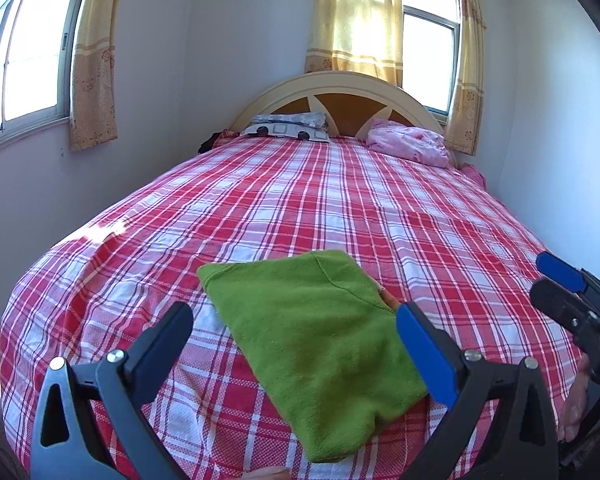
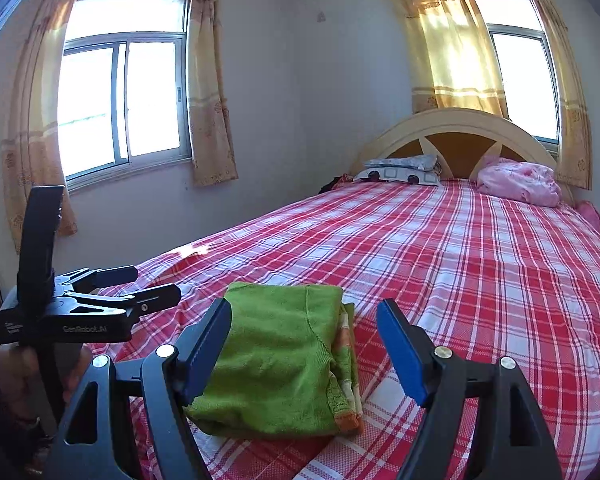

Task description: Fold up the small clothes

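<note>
A small green garment (image 1: 320, 344) lies folded into a compact rectangle on the red plaid bedsheet (image 1: 300, 200) near the bed's foot. In the right wrist view the garment (image 2: 276, 364) shows an orange-edged layer at its right side. My left gripper (image 1: 296, 320) is open and empty, its fingers spread either side of the garment and just above it. My right gripper (image 2: 304, 320) is also open and empty, hovering over the garment's near end. The right gripper also shows at the right edge of the left wrist view (image 1: 572, 292), and the left gripper at the left of the right wrist view (image 2: 148, 288).
A patterned pillow (image 1: 288, 126) and a crumpled pink bedcover (image 1: 410, 144) lie at the curved headboard (image 1: 332, 80). Walls with curtained windows (image 2: 120, 100) stand to the left of and behind the bed. Plaid sheet stretches between the garment and the pillows.
</note>
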Action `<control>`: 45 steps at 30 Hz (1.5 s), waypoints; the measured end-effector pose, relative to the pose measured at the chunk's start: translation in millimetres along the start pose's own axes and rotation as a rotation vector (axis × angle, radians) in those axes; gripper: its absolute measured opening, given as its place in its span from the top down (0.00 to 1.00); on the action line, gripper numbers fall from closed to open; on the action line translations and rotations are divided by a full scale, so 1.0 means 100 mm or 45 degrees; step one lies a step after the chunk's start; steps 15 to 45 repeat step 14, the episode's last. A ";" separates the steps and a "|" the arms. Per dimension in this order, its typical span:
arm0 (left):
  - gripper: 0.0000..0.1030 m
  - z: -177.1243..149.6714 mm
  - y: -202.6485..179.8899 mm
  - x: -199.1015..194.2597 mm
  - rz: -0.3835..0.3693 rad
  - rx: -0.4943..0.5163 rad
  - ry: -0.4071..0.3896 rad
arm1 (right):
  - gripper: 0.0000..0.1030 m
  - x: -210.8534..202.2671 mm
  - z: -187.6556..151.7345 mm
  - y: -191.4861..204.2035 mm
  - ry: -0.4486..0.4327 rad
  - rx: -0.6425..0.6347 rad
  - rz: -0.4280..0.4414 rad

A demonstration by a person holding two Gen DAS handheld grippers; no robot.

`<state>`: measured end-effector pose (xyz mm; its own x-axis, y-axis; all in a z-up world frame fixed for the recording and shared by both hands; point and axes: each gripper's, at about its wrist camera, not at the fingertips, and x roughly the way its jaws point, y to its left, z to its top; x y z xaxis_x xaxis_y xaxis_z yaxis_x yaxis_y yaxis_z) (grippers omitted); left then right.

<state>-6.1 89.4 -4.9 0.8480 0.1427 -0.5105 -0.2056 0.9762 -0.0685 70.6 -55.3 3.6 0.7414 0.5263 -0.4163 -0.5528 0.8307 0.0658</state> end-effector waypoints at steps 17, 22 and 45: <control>0.00 -0.01 0.03 0.00 0.053 0.022 -0.030 | 0.26 0.04 -0.04 0.00 0.016 -0.005 0.010; 0.00 -0.01 0.03 0.00 0.053 0.022 -0.030 | 0.26 0.04 -0.04 0.00 0.016 -0.005 0.010; 0.00 -0.01 0.03 0.00 0.053 0.022 -0.030 | 0.26 0.04 -0.04 0.00 0.016 -0.005 0.010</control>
